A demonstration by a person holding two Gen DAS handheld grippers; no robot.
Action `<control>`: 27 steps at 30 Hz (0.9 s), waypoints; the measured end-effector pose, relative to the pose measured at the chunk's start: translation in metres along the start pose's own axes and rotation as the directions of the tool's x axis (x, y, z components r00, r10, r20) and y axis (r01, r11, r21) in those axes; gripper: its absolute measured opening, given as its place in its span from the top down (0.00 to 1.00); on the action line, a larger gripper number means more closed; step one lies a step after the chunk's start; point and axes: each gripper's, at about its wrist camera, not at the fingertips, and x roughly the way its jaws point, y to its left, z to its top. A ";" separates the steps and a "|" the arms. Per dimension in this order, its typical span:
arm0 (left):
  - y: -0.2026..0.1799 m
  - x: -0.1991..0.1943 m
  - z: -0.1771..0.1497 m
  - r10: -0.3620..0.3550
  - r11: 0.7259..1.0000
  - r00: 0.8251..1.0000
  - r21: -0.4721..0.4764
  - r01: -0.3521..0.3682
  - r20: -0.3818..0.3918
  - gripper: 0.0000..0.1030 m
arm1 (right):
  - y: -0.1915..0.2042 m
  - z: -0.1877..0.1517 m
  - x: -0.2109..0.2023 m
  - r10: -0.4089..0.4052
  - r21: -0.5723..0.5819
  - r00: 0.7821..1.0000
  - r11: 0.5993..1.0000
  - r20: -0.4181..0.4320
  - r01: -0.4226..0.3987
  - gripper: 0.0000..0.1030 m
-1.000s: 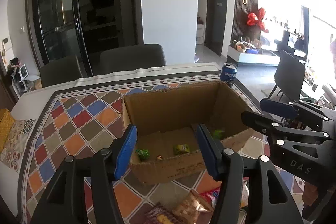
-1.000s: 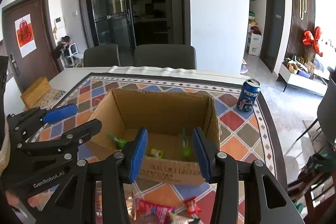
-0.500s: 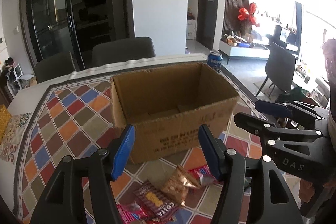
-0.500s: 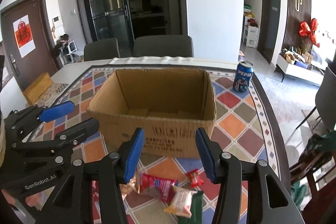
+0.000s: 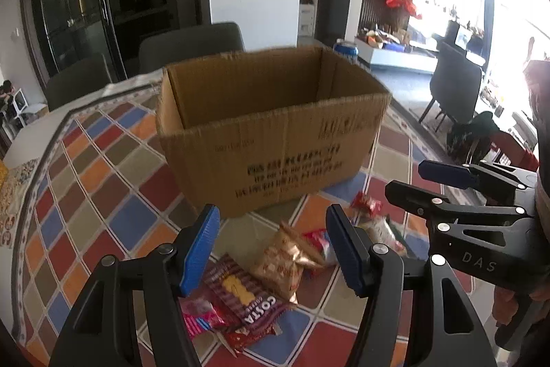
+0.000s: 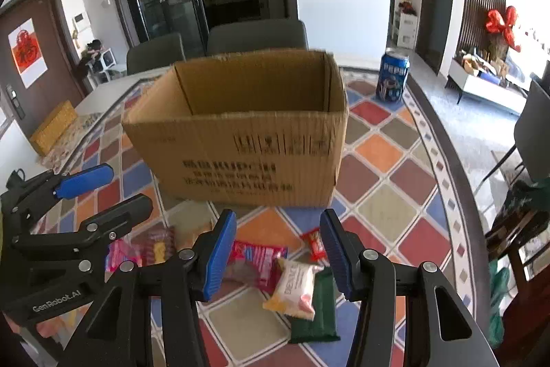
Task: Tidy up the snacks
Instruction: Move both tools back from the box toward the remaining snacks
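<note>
An open cardboard box (image 5: 271, 140) stands on the patterned tablecloth; it also shows in the right wrist view (image 6: 247, 140). In front of it lie loose snack packets: a brown Costa biscuit pack (image 5: 240, 298), a gold bag (image 5: 285, 260), a pink packet (image 5: 199, 315), a white-yellow pack (image 6: 295, 288), a dark green pack (image 6: 319, 312), a red-pink pack (image 6: 257, 260) and a small red candy (image 6: 317, 245). My left gripper (image 5: 273, 250) is open and empty above the packets. My right gripper (image 6: 278, 257) is open and empty above them too.
A blue Pepsi can (image 6: 392, 78) stands behind the box on the right. Grey chairs (image 6: 254, 33) stand at the table's far side. A yellow box (image 6: 51, 126) lies at the far left. The table edge curves along the right (image 6: 457, 195).
Both grippers have dropped from above the box and pulled back toward the near side. The box interior is out of sight now and the loose packets are closer.
</note>
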 end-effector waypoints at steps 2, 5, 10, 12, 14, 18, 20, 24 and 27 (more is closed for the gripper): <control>-0.001 0.005 -0.004 -0.002 1.000 1.000 0.001 0.002 -0.019 0.38 | 0.000 -0.005 0.004 -0.001 0.004 1.000 1.000 -0.019 0.001 0.50; 0.000 0.016 -0.012 -0.018 1.000 0.998 0.000 0.018 -0.058 0.38 | -0.001 -0.014 0.011 -0.007 0.006 0.999 1.000 -0.051 0.008 0.50; 0.002 0.035 -0.024 -0.025 1.000 0.992 0.001 0.026 -0.120 0.38 | -0.002 -0.026 0.024 -0.011 0.018 0.995 1.000 -0.101 0.013 0.50; 0.004 0.040 -0.029 -0.031 1.000 0.990 -0.004 0.031 -0.139 0.38 | -0.003 -0.028 0.028 -0.016 0.020 0.993 1.000 -0.116 0.019 0.50; 0.005 0.045 -0.032 -0.035 0.999 0.987 -0.007 0.035 -0.156 0.38 | -0.003 -0.031 0.033 -0.023 0.022 0.991 0.999 -0.132 0.026 0.50; 0.006 0.055 -0.039 -0.047 0.999 0.981 -0.012 0.045 -0.189 0.38 | -0.003 -0.035 0.041 -0.025 0.025 0.987 0.999 -0.158 0.030 0.50; 0.006 0.062 -0.042 -0.049 0.999 0.977 -0.008 0.049 -0.207 0.38 | -0.003 -0.037 0.045 -0.028 0.026 0.985 0.999 -0.172 0.033 0.50; 0.007 0.074 -0.045 -0.046 0.999 0.971 -0.002 0.047 -0.235 0.38 | -0.005 -0.042 0.054 -0.037 0.037 0.979 0.998 -0.203 0.046 0.50; 0.007 0.081 -0.046 -0.048 0.999 0.968 -0.005 0.048 -0.247 0.38 | -0.006 -0.045 0.058 -0.050 0.035 0.975 0.998 -0.215 0.059 0.50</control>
